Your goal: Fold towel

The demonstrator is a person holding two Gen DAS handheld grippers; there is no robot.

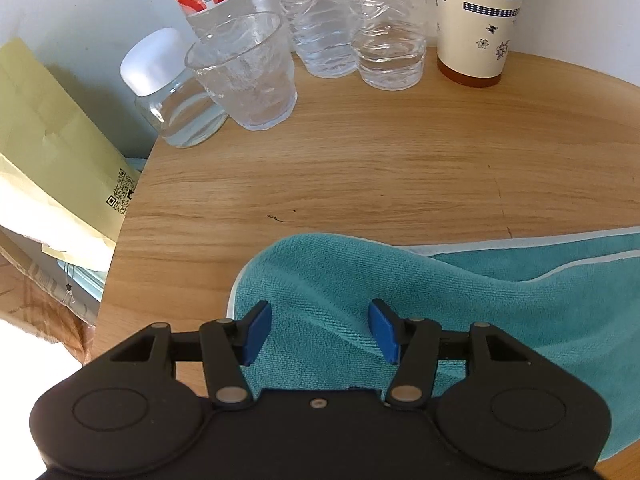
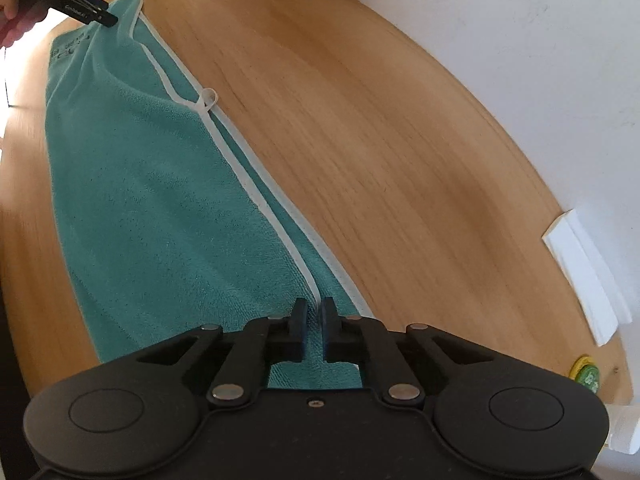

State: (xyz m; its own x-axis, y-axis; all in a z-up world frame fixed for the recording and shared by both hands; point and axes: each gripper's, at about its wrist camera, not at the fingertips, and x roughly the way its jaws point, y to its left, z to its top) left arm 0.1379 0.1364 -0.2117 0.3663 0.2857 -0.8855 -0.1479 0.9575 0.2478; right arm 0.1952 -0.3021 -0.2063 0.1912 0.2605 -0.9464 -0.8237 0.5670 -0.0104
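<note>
A teal towel (image 1: 440, 300) with a white hem lies folded lengthwise on the round wooden table (image 1: 360, 168). My left gripper (image 1: 320, 330) hovers open over its near end, and teal cloth shows between the blue pads (image 1: 256, 332). In the right wrist view the towel (image 2: 160, 200) runs as a long strip from the near edge to the far left. My right gripper (image 2: 318, 320) is shut on the towel's white hem at the near end. The left gripper (image 2: 109, 21), held by a hand, sits at the far corner. A white hanging loop (image 2: 208, 98) sticks out of the hem.
Several water bottles (image 1: 384, 40), a clear glass (image 1: 248, 76), a white-capped jar (image 1: 172, 92) and a patterned paper cup (image 1: 476, 20) stand along the table's far edge. A yellow envelope (image 1: 52, 152) lies off the table's left side. Folded white paper (image 2: 588, 276) and a green cap (image 2: 585, 374) lie at the right.
</note>
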